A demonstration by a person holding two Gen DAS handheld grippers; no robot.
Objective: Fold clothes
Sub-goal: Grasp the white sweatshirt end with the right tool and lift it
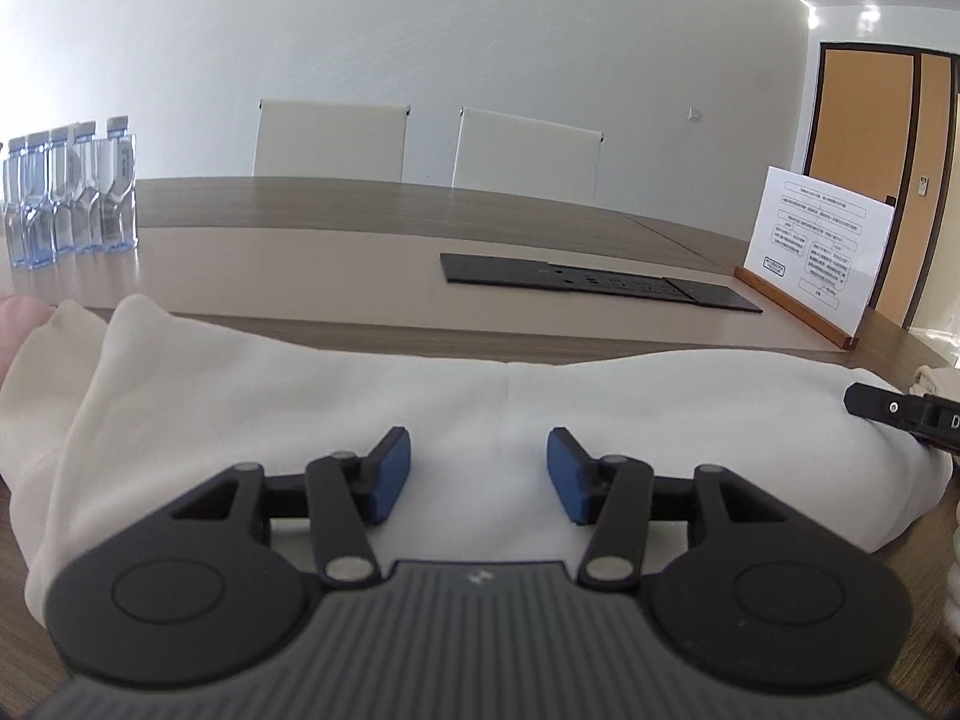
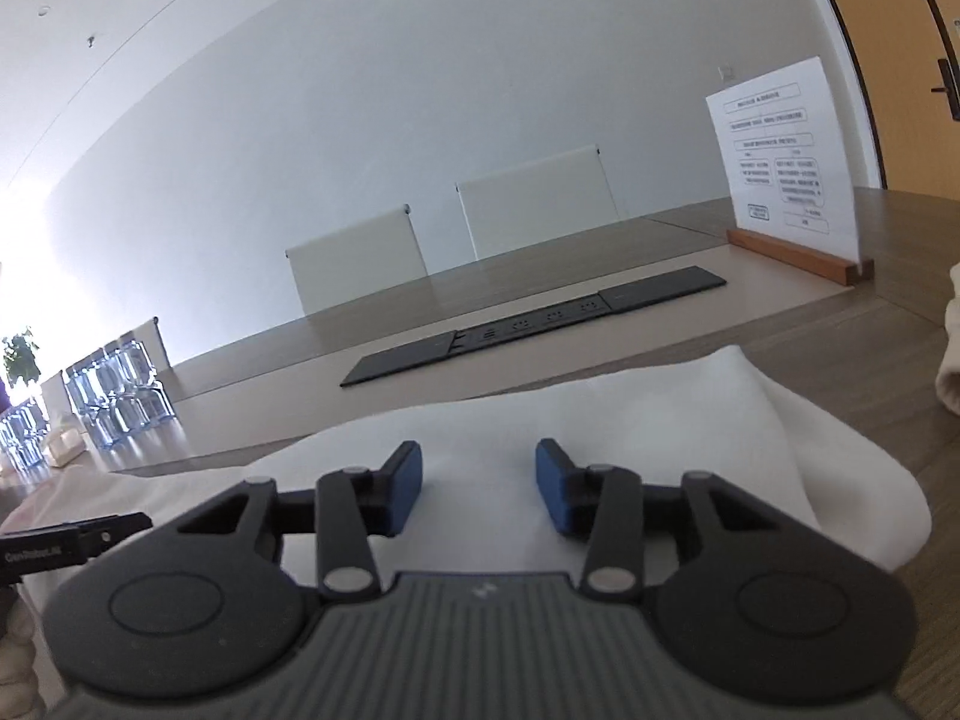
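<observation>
Both grippers' fingers (image 1: 390,474) gape empty over folded white garment (image 1: 300,396); water-filled bottles (image 1: 72,198) behind.

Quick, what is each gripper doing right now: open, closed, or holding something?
Left gripper: open, holding nothing, over the white garment.
Right gripper: open, holding nothing, over the same garment.

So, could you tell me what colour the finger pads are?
Blue pads on black fingers, clearest in the left wrist view.
</observation>
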